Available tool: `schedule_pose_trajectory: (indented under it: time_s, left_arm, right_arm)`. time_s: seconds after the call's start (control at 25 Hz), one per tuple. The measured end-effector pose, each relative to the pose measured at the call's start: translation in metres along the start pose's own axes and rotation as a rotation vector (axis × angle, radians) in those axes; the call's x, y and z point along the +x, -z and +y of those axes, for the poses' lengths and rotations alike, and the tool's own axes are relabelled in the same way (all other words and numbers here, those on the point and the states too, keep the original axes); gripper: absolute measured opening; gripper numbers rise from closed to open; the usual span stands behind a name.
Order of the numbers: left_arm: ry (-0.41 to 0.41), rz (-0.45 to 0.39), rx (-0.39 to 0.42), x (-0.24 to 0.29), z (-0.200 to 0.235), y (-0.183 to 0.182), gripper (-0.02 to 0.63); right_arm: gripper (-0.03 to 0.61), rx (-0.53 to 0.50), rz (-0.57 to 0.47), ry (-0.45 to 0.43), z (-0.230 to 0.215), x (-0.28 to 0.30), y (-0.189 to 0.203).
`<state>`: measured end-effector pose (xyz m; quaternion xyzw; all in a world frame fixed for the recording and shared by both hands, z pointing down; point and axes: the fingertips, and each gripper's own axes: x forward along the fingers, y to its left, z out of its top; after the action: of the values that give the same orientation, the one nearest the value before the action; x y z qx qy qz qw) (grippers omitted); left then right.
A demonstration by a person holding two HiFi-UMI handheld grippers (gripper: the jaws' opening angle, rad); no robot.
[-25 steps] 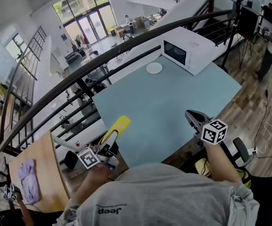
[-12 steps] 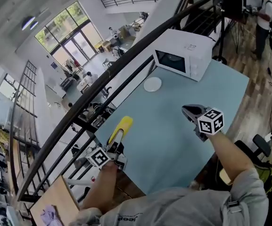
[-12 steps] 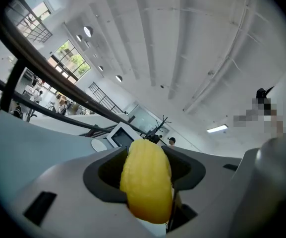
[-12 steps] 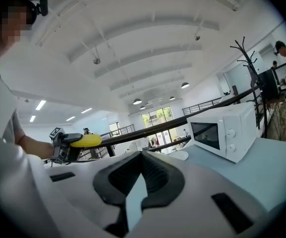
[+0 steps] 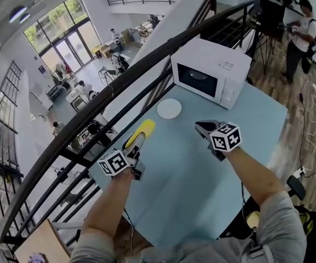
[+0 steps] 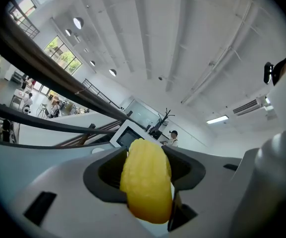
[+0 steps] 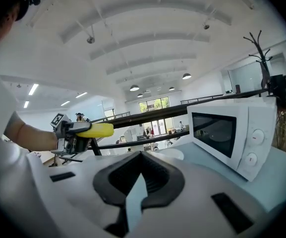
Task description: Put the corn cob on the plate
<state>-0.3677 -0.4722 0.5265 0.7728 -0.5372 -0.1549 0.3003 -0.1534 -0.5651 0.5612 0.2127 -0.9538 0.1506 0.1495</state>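
I find a light blue table filling the middle of the head view, set against a dark handrail that overlooks a lower hall. A white microwave stands at the table's far end with its door shut. A person stands on the wooden floor beyond it, well clear of the table.

The right gripper hangs over the middle of the table and points towards the microwave. Its own view shows the jaws pressed together at the tips, with nothing between them.

The left gripper sits over the table's left edge, close to the handrail, and lies roughly level. Its jaws pinch the corn cob from both sides. The yellow cob sticks out forward past the fingertips.

A small white plate lies flat on the table just in front of the microwave. The cob is in the air, apart from the plate, with its free end aimed roughly that way. It is not yet on the plate.
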Motion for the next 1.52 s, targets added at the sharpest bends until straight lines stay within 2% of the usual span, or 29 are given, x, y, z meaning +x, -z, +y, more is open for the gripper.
schedule_pose_trajectory:
  time_s: [0.2, 0.48, 0.8, 1.16, 1.52]
  left_arm:
    - [-0.037, 0.027, 0.046, 0.051, 0.035, -0.003, 0.232]
    - [-0.060, 0.067, 0.105, 0.118, 0.072, -0.002, 0.232]
    - [-0.098, 0.129, 0.221, 0.180, 0.109, 0.011, 0.232]
    - [-0.108, 0.201, 0.327, 0.237, 0.140, 0.038, 0.232]
    - [-0.148, 0.265, 0.463, 0.277, 0.164, 0.058, 0.232]
  right_arm:
    - [0.017, -0.030, 0.041, 0.000, -0.027, 0.051, 0.004]
    - [0.017, -0.048, 0.041, 0.009, -0.063, 0.102, 0.013]
    - [0.017, -0.086, 0.029, 0.034, -0.103, 0.140, 0.022]
    - [0.017, -0.079, 0.067, 0.039, -0.132, 0.172, 0.053]
    - [0.017, -0.022, 0.077, 0.045, -0.153, 0.190, 0.068]
